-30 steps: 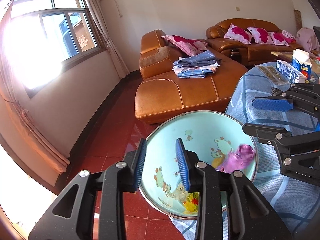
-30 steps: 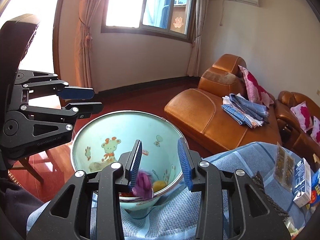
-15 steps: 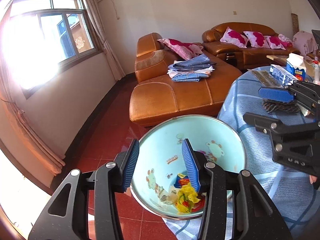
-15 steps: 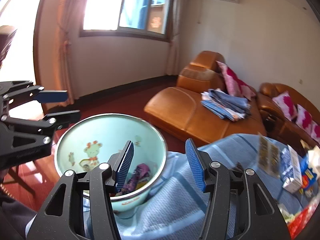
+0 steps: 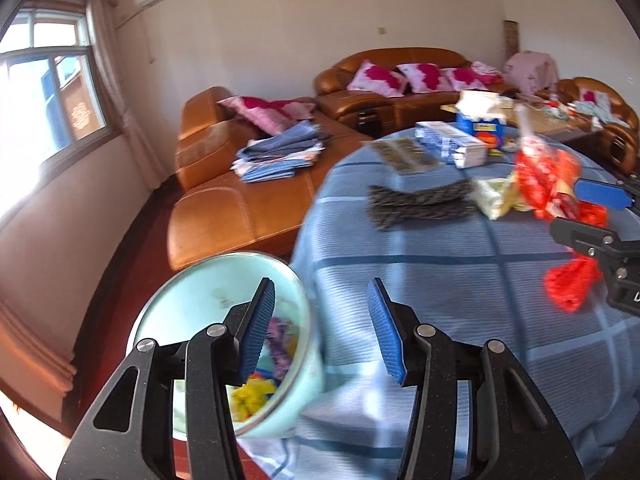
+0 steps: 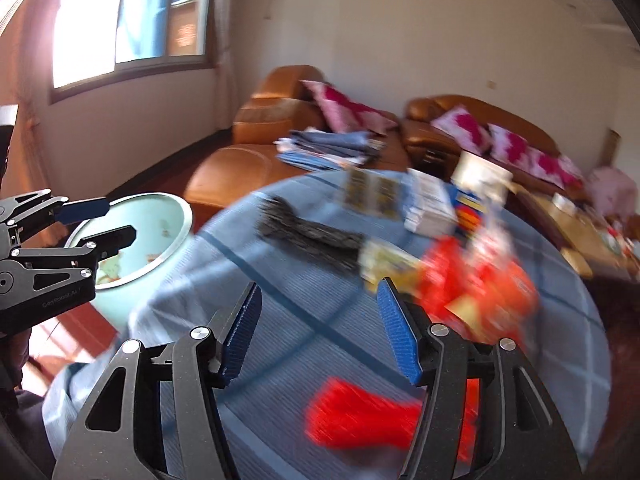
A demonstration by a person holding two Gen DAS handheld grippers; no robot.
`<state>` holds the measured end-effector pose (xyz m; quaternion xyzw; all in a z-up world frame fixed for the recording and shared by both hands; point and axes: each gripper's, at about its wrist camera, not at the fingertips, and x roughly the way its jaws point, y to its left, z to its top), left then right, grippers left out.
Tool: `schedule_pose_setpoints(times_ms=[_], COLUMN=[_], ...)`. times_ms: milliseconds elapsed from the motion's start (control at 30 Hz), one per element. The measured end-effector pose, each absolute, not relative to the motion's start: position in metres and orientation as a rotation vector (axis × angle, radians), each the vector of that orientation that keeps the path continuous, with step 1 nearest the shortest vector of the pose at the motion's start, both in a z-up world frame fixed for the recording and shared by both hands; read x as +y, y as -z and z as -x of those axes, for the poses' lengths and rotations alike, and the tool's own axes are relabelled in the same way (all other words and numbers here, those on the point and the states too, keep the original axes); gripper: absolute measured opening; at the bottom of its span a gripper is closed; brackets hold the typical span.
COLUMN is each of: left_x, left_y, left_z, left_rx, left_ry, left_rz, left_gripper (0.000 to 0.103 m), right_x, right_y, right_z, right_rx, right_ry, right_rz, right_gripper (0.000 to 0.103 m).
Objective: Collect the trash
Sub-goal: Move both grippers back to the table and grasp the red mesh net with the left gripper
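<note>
Since the earlier frames we have swung both tongs away from the bowl (image 5: 224,344) toward the desk (image 5: 440,280). Our left tongs (image 5: 322,330) and right tongs (image 6: 318,330) have just been opening and now stand partly open with nothing between them. The trash remaining is a red wrapper (image 6: 360,416) below the right tongs and a red-and-yellow heap (image 6: 472,292) further back. The bowl, holding purple and yellow scraps, sits at the desk's edge; a careless sweep back could knock it off, or we might grab the cloth with the wrapper.
</note>
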<state>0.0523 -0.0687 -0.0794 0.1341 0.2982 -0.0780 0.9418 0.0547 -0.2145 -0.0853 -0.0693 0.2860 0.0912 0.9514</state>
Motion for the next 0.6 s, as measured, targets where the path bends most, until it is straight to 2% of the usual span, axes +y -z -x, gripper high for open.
schedule_pose_setpoints(times_ms=[233,600], left_x=[-0.145,-0.224], left_y=[0.084,0.107], left_z=[-0.038,-0.027], left_rx=[0.575,0.598], left_ry=[0.345,0.527], left_rz=[-0.331,-0.408], left_gripper=[0.049,0.049], right_x=[-0.298,-0.353], right_y=[0.090,0.121], right_z=[-0.007,0.029], right_rx=[0.595,0.643], right_ry=[0.045,0.201], right_rz=[0.022,-0.084], right_gripper=[0.063,0.064])
